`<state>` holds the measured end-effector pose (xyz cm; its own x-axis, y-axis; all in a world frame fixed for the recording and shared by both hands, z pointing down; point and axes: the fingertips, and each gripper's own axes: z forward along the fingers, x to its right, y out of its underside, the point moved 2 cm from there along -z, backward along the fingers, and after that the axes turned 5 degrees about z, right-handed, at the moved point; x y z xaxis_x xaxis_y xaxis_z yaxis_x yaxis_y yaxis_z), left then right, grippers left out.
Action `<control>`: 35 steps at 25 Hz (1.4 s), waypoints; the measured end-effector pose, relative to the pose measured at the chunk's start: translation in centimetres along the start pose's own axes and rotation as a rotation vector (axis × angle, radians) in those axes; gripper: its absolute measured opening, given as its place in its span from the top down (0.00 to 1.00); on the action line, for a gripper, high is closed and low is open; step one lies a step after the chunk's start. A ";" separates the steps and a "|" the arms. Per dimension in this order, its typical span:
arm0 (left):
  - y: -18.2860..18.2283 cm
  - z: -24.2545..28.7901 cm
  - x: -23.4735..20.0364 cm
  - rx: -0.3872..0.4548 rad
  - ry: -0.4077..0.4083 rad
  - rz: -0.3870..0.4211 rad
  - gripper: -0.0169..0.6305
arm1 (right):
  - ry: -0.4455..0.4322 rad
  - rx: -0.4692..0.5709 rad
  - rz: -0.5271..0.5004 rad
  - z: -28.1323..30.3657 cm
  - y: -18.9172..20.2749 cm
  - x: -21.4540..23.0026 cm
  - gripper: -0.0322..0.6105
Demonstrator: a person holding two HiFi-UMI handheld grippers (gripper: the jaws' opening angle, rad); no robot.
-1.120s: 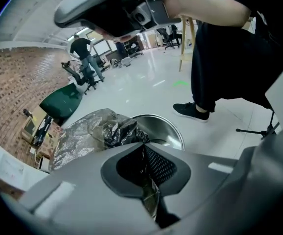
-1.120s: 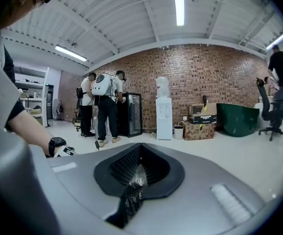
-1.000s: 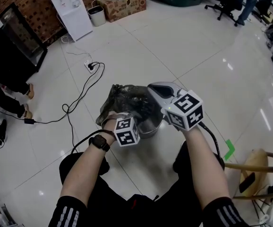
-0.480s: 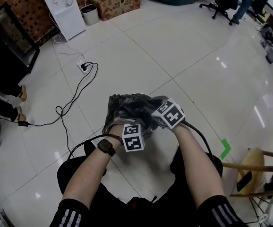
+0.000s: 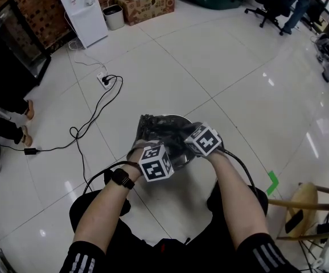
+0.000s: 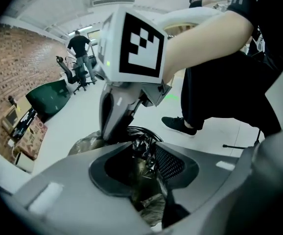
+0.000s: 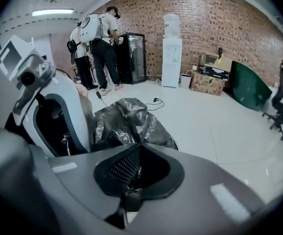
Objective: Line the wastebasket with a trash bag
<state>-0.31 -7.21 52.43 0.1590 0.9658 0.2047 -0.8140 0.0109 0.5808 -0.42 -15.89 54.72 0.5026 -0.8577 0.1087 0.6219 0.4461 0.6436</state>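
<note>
Crouched over wastebasket (image 5: 182, 159) on white tiled floor (image 5: 238, 84), centre frame in head view, w/ both forearms reaching down to it. Draped over top of wastebasket & spilling down its far-left side: dark, crinkled trash bag (image 5: 157, 129), w/ bare metal wall showing on near side. At near-left rim: left gripper (image 6: 149, 163), pointed steeply down, jaws just been opening & now apart, bag film lying loose btwn pads, not squeezed. Just beside it at near-right rim: right gripper (image 7: 133, 174), jaws just been closing & now clenched tight together, tips down at bag's edge; unclear whether any film pinched. On left wrist: black watch (image 5: 120, 178). On floor to left of wastebasket, well apart: power strip (image 5: 105, 79) w/ black cable (image 5: 85, 127) snaking toward lower left. Along brick wall in bkgd: white water dispenser (image 5: 82, 10), small bin (image 5: 115, 17), cardboard box (image 5: 147, 7). Lower right: wooden stool (image 5: 309, 201), green tape mark (image 5: 274, 182) nr right arm. In right gripper view, far behind bag: person w/ backpack (image 7: 100, 38) standing at black cabinet (image 7: 134, 58).
</note>
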 end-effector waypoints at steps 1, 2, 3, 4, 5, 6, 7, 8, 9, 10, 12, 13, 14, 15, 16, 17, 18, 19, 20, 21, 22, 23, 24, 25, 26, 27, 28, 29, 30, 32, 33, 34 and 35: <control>-0.1 -0.7 -0.4 0.015 -0.008 -0.021 0.76 | 0.006 0.004 0.010 -0.3 -0.1 0.2 0.94; -0.2 -1.5 -0.9 0.036 -0.010 -0.046 0.74 | 0.012 0.007 0.020 -0.5 -0.1 0.5 0.94; -0.3 -2.3 -1.3 0.065 -0.006 -0.076 0.72 | 0.019 0.009 0.025 -0.7 -0.1 0.8 0.94; -0.4 -3.1 -1.6 0.101 0.007 -0.111 0.70 | 0.026 0.006 0.026 -0.8 0.0 1.1 0.94; -0.6 -3.9 -1.9 0.142 0.028 -0.148 0.68 | 0.033 0.001 0.024 -0.9 0.2 1.4 0.94; -0.7 -4.7 -2.1 0.178 0.050 -0.183 0.66 | 0.040 -0.006 0.023 -1.0 0.4 1.8 0.94; -0.6 -5.6 -2.5 0.203 0.063 -0.210 0.64 | 0.046 -0.011 0.023 -1.1 0.6 2.1 0.94; -0.4 -6.3 -3.0 0.211 0.058 -0.230 0.64 | 0.052 -0.015 0.027 -1.3 0.9 2.4 0.94; 0.2 -6.9 -3.7 0.200 0.034 -0.243 0.64 | 0.057 -0.020 0.033 -1.4 1.2 2.6 0.94; 1.1 -7.2 -4.6 0.174 -0.002 -0.254 0.64 | 0.062 -0.025 0.038 -1.6 1.5 2.9 0.94; 3.7 -7.3 -6.4 0.105 -0.064 -0.293 0.64 | 0.063 -0.041 0.040 -1.5 2.0 2.9 0.94; 5.4 -7.0 -7.0 0.071 -0.076 -0.330 0.64 | 0.062 -0.054 0.033 -1.3 2.2 2.7 0.94; 7.2 -6.5 -7.3 0.038 -0.075 -0.378 0.64 | 0.061 -0.071 0.020 -1.0 2.5 2.4 0.94; 9.1 -5.8 -7.3 0.006 -0.066 -0.431 0.62 | 0.060 -0.091 0.000 -0.6 2.8 2.1 0.94; 10.9 -5.1 -7.2 -0.025 -0.056 -0.483 0.61 | 0.059 -0.111 -0.023 -0.2 3.0 1.7 0.94; 12.6 -4.4 -7.1 -0.050 -0.051 -0.531 0.60 | 0.056 -0.128 -0.047 0.3 3.2 1.3 0.94; 14.0 -3.9 -7.0 -0.069 -0.051 -0.574 0.59 | 0.052 -0.143 -0.070 0.7 3.4 0.9 0.94; 15.1 -3.4 -7.0 -0.078 -0.055 -0.613 0.58 | 0.048 -0.157 -0.093 1.1 3.6 0.5 0.94; 16.0 -3.2 -7.1 -0.081 -0.063 -0.652 0.57 | 0.045 -0.170 -0.116 1.5 3.7 0.2 0.94; 16.6 -3.2 -7.5 -0.077 -0.075 -0.690 0.56 | 0.045 -0.183 -0.138 1.8 3.8 0.0 0.94; 17.1 -3.3 -8.0 -0.066 -0.088 -0.731 0.55 | 0.047 -0.194 -0.160 2.1 3.8 -0.1 0.94; 17.5 -3.5 -8.6 -0.050 -0.101 -0.771 0.55 | 0.049 -0.203 -0.178 2.2 3.8 -0.2 0.94; 17.8 -3.6 -9.1 -0.031 -0.110 -0.805 0.55 | 0.049 -0.207 -0.189 2.4 3.8 -0.3 0.94; 18.1 -3.7 -9.5 -0.009 -0.116 -0.829 0.55 | 0.048 -0.209 -0.195 2.5 3.7 -0.4 0.94; 18.2 -3.6 -9.8 0.017 -0.118 -0.846 0.55 | 0.047 -0.209 -0.198 2.6 3.7 -0.6 0.94; 18.1 -3.4 -10.0 0.050 -0.112 -0.863 0.55 | 0.045 -0.209 -0.199 2.8 3.6 -0.7 0.94; 17.8 -3.2 -10.1 0.090 -0.099 -0.881 0.55 | 0.044 -0.211 -0.200 2.9 3.6 -0.8 0.94; 17.3 -2.9 -10.1 0.129 -0.080 -0.898 0.55 | 0.044 -0.213 -0.199 3.0 3.6 -0.8 0.94; 16.8 -2.6 -10.2 0.158 -0.061 -0.910 0.55 | 0.045 -0.214 -0.198 3.0 3.6 -0.9 0.94; 16.5 -2.2 -10.3 0.166 -0.053 -0.916 0.61 | 0.051 -0.216 -0.197 3.1 3.7 -0.9 0.94; 16.5 -2.2 -10.5 0.157 -0.066 -0.914 0.71 | 0.052 -0.215 -0.199 3.1 3.6 -0.9 0.94; 16.5 -2.3 -10.8 0.153 -0.081 -0.909 0.82 | 0.049 -0.212 -0.202 3.1 3.6 -1.0 0.94; 16.2 -2.6 -11.2 0.157 -0.094 -0.897 0.91 | 0.044 -0.209 -0.203 3.2 3.6 -1.0 0.94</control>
<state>-16.67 -17.15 57.52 0.7457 0.5869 -0.3154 -0.2789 0.7049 0.6522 -0.65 -14.28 59.36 0.3782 -0.9248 -0.0420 0.8203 0.3138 0.4781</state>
